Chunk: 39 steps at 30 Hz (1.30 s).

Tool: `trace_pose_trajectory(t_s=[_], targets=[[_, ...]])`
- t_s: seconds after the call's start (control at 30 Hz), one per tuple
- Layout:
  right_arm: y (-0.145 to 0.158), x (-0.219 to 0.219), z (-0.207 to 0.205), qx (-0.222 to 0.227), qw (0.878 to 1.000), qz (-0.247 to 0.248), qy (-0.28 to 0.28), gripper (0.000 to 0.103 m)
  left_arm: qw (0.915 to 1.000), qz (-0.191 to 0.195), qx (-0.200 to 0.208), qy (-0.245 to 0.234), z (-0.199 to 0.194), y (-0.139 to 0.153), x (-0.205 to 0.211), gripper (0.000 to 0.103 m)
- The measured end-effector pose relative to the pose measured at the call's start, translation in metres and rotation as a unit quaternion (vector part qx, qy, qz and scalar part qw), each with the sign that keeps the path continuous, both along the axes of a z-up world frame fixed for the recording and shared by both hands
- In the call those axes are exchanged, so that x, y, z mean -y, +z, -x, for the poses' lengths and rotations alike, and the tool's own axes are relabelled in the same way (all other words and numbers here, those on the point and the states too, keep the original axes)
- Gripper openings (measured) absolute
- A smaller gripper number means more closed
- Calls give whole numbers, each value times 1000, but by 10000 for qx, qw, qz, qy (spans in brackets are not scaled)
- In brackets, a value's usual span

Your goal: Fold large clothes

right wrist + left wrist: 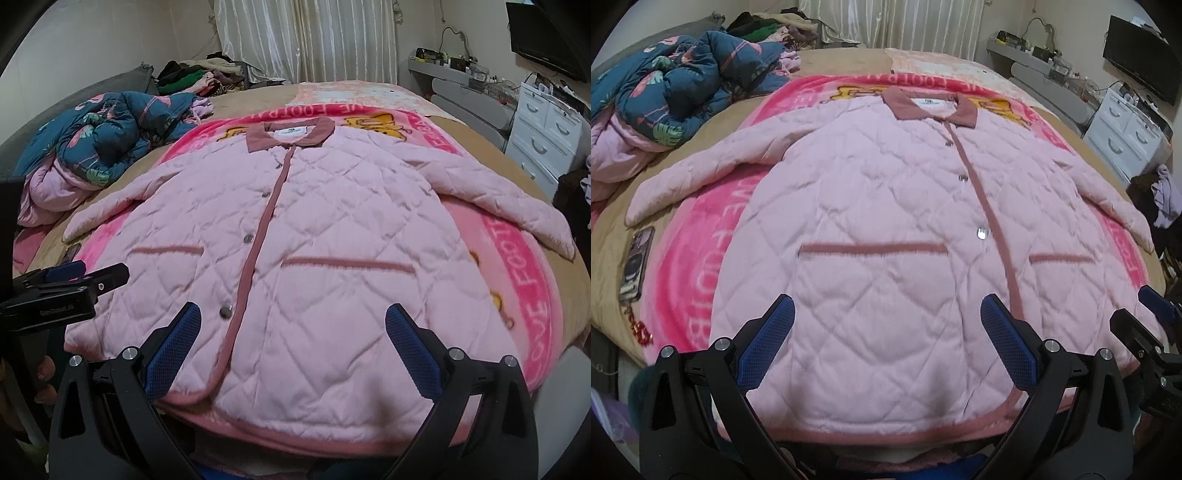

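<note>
My pink quilted jacket (886, 229) lies flat and face up on the bright pink blanket (701, 258) that covers the bed (613, 243), collar (929, 105) at the far end, hem toward me, both sleeves spread out to the sides.

My left tool (886, 343) hovers over the lower hem with its blue-padded jaws wide apart, gripping nothing; the jacket's left front panel shows between them. My right tool (293, 343) is likewise spread wide and empty, above the hem on the other side of the dark pink button placket (258, 236).

The left wrist view alone shows a phone (637, 258) in a patterned case lying on the bed beside the blanket's edge, near the left sleeve cuff, with a red charm (641, 328) trailing from it. It also catches the right tool's fingers poking in at the right edge.

The right wrist view alone shows the right sleeve (509, 199) fully, angled out across the blanket to its cuff, plus my left tool entering from the left edge and fingertips (46, 373) of the hand holding it.

Both views share the crumpled blue floral quilt (99, 144) at the far left, the curtains (306, 37), and the white drawers (539, 133) at right.
</note>
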State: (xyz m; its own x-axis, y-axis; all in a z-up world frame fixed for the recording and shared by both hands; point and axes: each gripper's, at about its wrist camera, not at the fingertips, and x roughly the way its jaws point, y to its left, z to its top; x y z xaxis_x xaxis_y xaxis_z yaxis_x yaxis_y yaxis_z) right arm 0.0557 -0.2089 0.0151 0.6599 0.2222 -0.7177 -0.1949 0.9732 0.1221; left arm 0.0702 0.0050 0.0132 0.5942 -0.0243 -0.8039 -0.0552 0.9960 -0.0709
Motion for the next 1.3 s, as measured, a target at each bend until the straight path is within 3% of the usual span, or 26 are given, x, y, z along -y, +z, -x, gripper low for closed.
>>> trace_pose_trajectory(t_s=[0.47,0.87,1.3], targets=[[50,7,-75,38,9998,-189,-23,99,10000,31,28,55,-71,39,-4,94],[86,39,-133,235,9990,-126,-361,99,9995,119,148,-263,-147,69,35,94],[94,97,-177,265,9954,-247,-888,99,9989,206,114,-408,-200,75,72,94]])
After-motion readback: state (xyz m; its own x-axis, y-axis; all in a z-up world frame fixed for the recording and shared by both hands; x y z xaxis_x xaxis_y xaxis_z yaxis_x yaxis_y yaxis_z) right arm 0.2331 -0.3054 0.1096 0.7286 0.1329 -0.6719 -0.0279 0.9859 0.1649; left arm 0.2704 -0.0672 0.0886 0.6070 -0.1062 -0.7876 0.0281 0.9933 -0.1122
